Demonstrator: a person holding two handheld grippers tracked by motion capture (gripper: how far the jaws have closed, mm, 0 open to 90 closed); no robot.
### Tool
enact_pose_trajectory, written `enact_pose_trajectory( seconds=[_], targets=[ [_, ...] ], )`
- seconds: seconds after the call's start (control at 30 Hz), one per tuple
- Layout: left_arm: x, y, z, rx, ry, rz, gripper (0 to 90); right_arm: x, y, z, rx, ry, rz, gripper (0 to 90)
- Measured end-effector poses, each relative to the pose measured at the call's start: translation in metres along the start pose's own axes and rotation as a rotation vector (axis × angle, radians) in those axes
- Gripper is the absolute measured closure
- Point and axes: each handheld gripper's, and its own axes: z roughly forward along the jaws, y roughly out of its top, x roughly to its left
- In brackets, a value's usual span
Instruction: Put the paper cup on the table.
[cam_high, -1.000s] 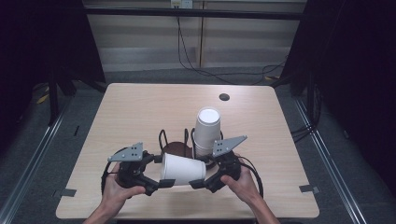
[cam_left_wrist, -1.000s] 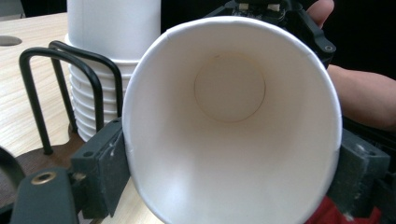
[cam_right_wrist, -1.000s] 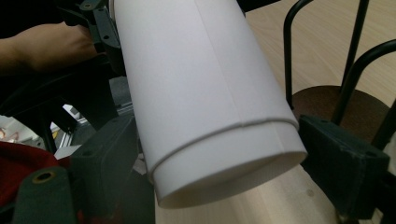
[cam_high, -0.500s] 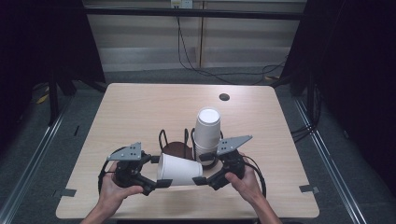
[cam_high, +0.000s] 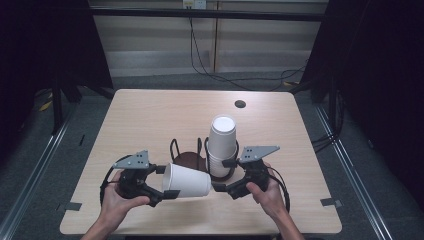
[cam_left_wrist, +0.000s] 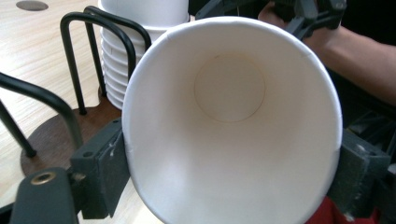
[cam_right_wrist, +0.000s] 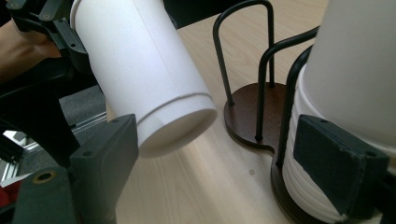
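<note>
High view: the left gripper (cam_high: 162, 187) has its jaws clamped on the rim end of a single white paper cup (cam_high: 186, 180), which lies on its side above the table's near edge, base pointing toward the right gripper (cam_high: 219, 187). Compared with a second ago, the right gripper has drawn back slightly from the cup's base; its jaws now stand apart and hold nothing, one pad just beside the base and the other against the cup stack (cam_high: 222, 145) in the right gripper view. My reading is that the cup has been separated and handed to the left side, and placing it remains. The stack stands in the right bay of a black wire holder (cam_high: 188, 155) on a dark wooden base; the left bay is empty. The left gripper view looks straight into the held cup's mouth, pads pressed to both sides of the rim. Surface: light wood table (cam_high: 150, 120), a round grommet hole (cam_high: 240, 104) near its far edge. Surroundings: dark curtains, cables along the back wall, grey floor.
</note>
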Motion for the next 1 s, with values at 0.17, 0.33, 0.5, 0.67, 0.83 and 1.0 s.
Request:
enact_pose_trajectory(
  seconds=[0.17,0.33,0.5,0.67,0.83,1.0],
  targets=[
    [0.004,0.003,-0.007,0.027,0.022,-0.014,14.7,-0.002,-0.004,-0.005,-0.009,-0.025,0.028,14.4],
    [0.009,0.003,-0.017,0.043,0.043,-0.021,14.7,-0.004,-0.010,-0.009,0.009,-0.054,0.033,14.4],
    [0.014,0.000,-0.023,0.075,0.068,-0.034,14.3,-0.002,-0.022,-0.018,0.020,-0.101,0.027,14.3],
    [0.015,-0.003,-0.025,0.123,0.079,-0.034,14.3,-0.004,-0.034,-0.022,0.029,-0.125,0.042,14.4],
    [0.018,-0.005,-0.029,0.151,0.092,-0.033,14.2,-0.006,-0.036,-0.021,0.033,-0.170,0.045,14.4],
    [0.024,-0.007,-0.039,0.178,0.122,-0.035,14.1,-0.008,-0.036,-0.019,0.039,-0.189,0.051,14.4]
  ],
)
